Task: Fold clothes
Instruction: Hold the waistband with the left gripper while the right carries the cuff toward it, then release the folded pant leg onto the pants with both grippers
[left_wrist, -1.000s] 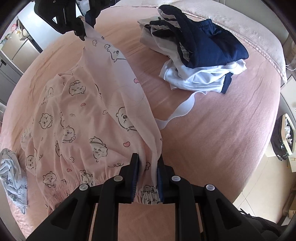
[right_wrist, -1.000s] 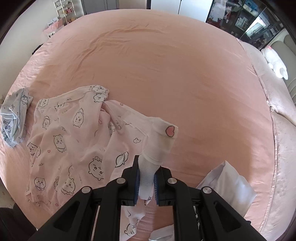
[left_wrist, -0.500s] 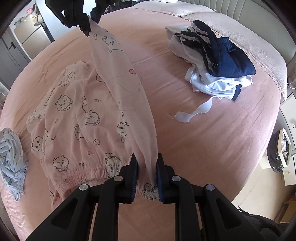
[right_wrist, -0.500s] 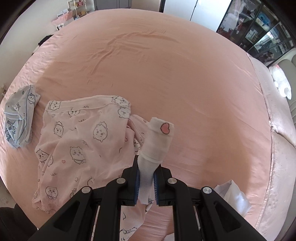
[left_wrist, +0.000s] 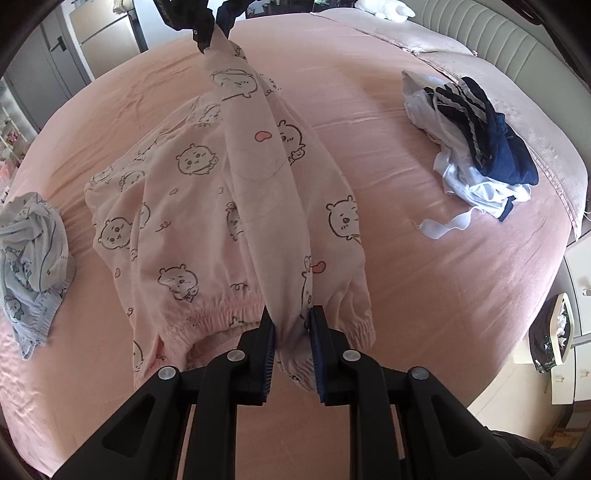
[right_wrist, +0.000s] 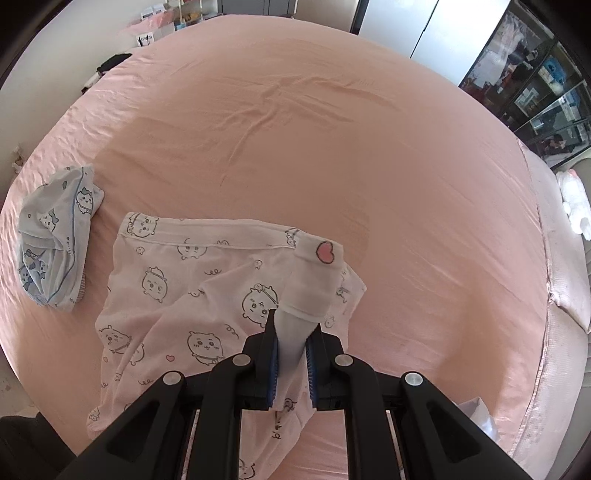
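Note:
Pale pink pyjama trousers printed with cartoon bears and hearts hang between both grippers over a pink bed sheet. My left gripper is shut on the elastic waistband end, and one leg stretches taut from it up to the right gripper at the top of the left wrist view. In the right wrist view my right gripper is shut on the cuff end of that leg, with the rest of the trousers lying crumpled on the sheet below and to the left.
A light blue printed garment lies bunched at the left edge of the bed, also the light blue garment in the right wrist view. A pile of navy and white clothes sits at the right with a white strap. Cabinets stand beyond the bed.
Both grippers have carried the trousers sideways across the bed, and both views have rolled. The held leg now runs straighter and the body of the trousers lies more spread out beneath it.

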